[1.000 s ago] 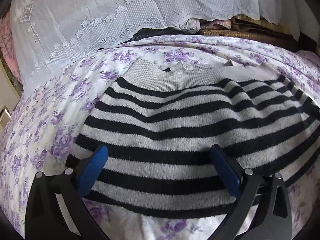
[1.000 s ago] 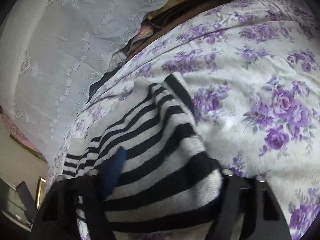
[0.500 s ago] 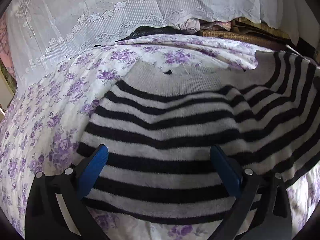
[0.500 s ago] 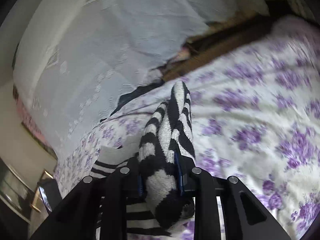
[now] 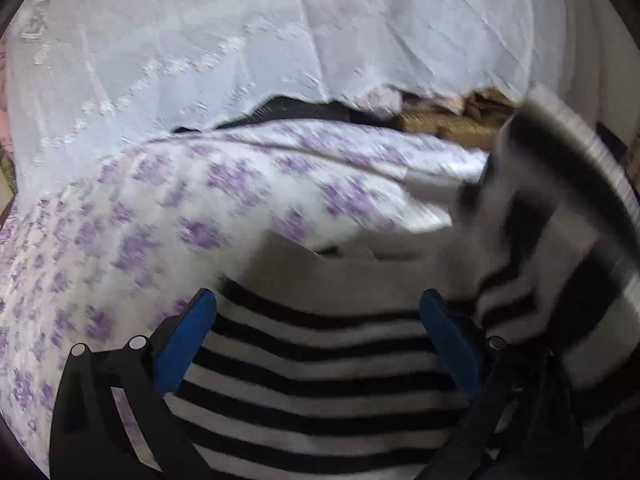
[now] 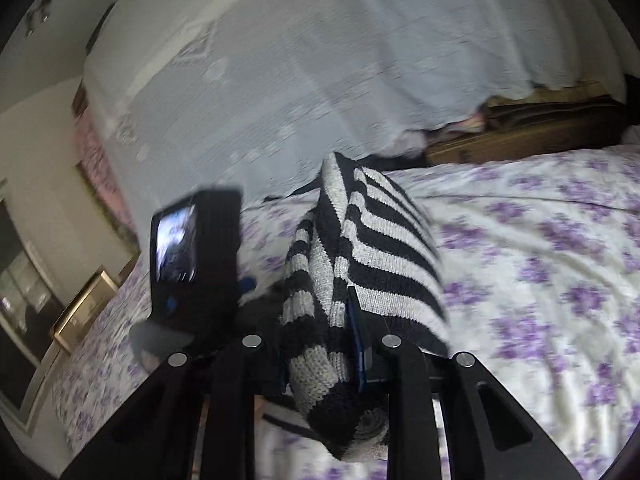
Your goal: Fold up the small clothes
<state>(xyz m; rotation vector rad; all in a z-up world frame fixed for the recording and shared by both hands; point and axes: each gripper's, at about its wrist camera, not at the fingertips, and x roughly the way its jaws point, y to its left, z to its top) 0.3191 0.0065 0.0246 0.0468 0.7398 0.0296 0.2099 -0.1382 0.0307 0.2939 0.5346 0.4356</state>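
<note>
A black-and-grey striped knit sweater [image 5: 320, 364] lies on the floral bedspread [image 5: 132, 224]. My left gripper [image 5: 316, 320] is open, its blue pads spread over the sweater near its plain grey collar band. My right gripper [image 6: 324, 344] is shut on a bunched side of the sweater [image 6: 380, 248] and holds it lifted above the bed. That lifted part shows blurred at the right of the left wrist view [image 5: 560, 240]. The left gripper's camera body [image 6: 196, 256] shows just left of the lifted cloth in the right wrist view.
A white lace cloth [image 5: 280, 40] hangs behind the bed. Brown woven things [image 6: 520, 136] lie along the far edge of the bed. A framed picture [image 6: 88, 304] and dark furniture stand at the left past the bed.
My right gripper has lifted the pinched sweater side higher and carried it over toward the left gripper. The left gripper has moved up toward the collar and stays open.
</note>
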